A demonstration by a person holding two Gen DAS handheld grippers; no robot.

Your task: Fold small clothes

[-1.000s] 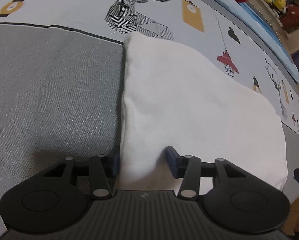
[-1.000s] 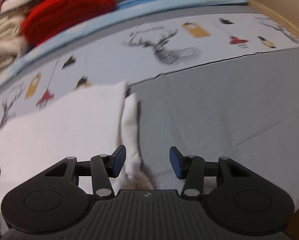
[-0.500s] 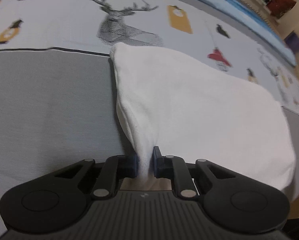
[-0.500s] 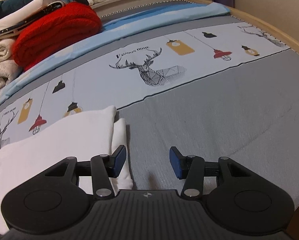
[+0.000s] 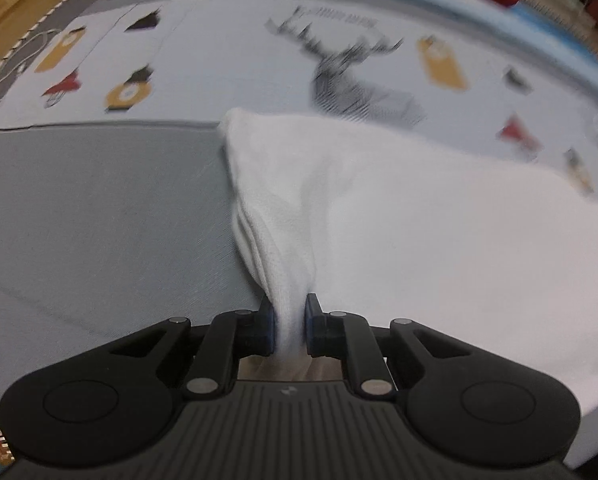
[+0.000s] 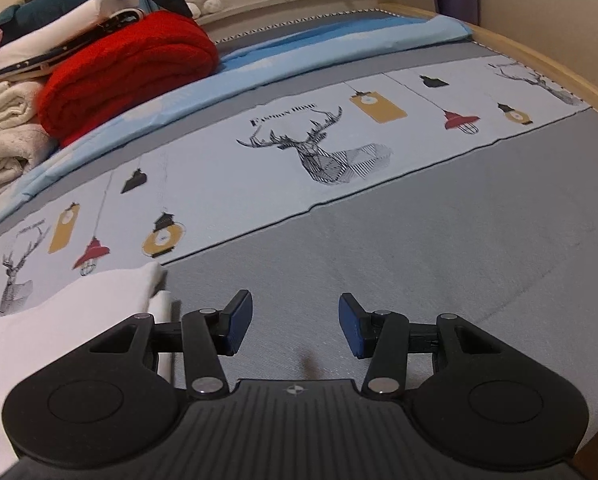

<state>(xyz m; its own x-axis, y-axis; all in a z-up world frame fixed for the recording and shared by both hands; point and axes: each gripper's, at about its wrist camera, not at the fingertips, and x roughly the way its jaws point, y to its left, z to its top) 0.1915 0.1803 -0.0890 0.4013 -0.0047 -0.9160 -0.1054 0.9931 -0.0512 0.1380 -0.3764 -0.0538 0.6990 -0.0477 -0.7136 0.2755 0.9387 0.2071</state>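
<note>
The white garment (image 5: 439,232) lay on the bed (image 5: 99,208), across the seam between the grey part of the cover and its printed band of deer and lanterns. It was a plain, soft, already folded piece, broad and flat toward the right, with layered edges showing along its left side. The left gripper (image 5: 290,326) had its jaws clenched on the near left corner, so the cloth gathered into a narrow, creased neck between the blue pads and rose off the cover there. The right gripper (image 6: 295,326) hung over bare grey cover with its jaws apart and nothing between them, the garment's folded corner (image 6: 99,300) just beside its left finger.
</note>
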